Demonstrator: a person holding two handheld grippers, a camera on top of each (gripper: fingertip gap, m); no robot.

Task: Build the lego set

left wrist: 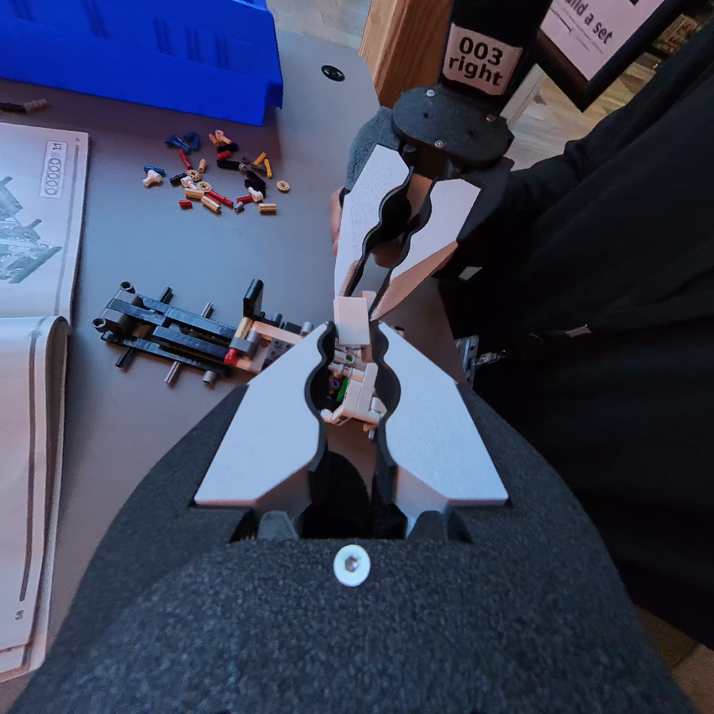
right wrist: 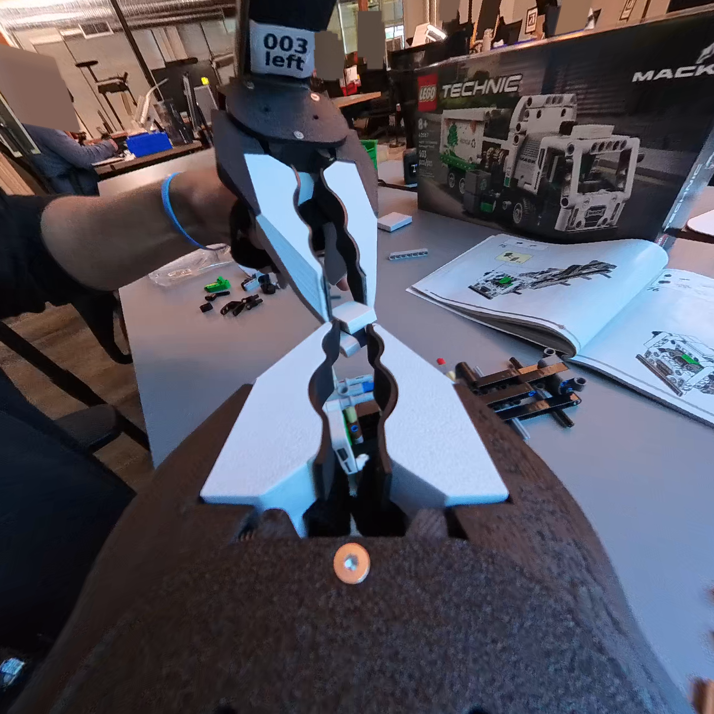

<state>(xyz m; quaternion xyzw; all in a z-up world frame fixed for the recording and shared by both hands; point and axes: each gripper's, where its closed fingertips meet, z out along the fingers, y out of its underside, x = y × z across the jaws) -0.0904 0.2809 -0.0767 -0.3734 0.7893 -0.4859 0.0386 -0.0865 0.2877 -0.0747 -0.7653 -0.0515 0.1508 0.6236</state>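
One grey table (right wrist: 602,502) carries one truck-printed box (right wrist: 560,154), one open instruction booklet (right wrist: 579,301), one black beam chassis (left wrist: 174,328) and one scatter of small loose pieces (left wrist: 220,174). Above it, one left gripper (left wrist: 349,328) and one right gripper (right wrist: 349,328) both clamp one white brick assembly (left wrist: 351,371), tips meeting.

White brick (left wrist: 351,320), blue bin (left wrist: 154,58)

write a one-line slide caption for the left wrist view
Left gripper and right gripper meet over a white lego piece, black chassis and loose parts behind.
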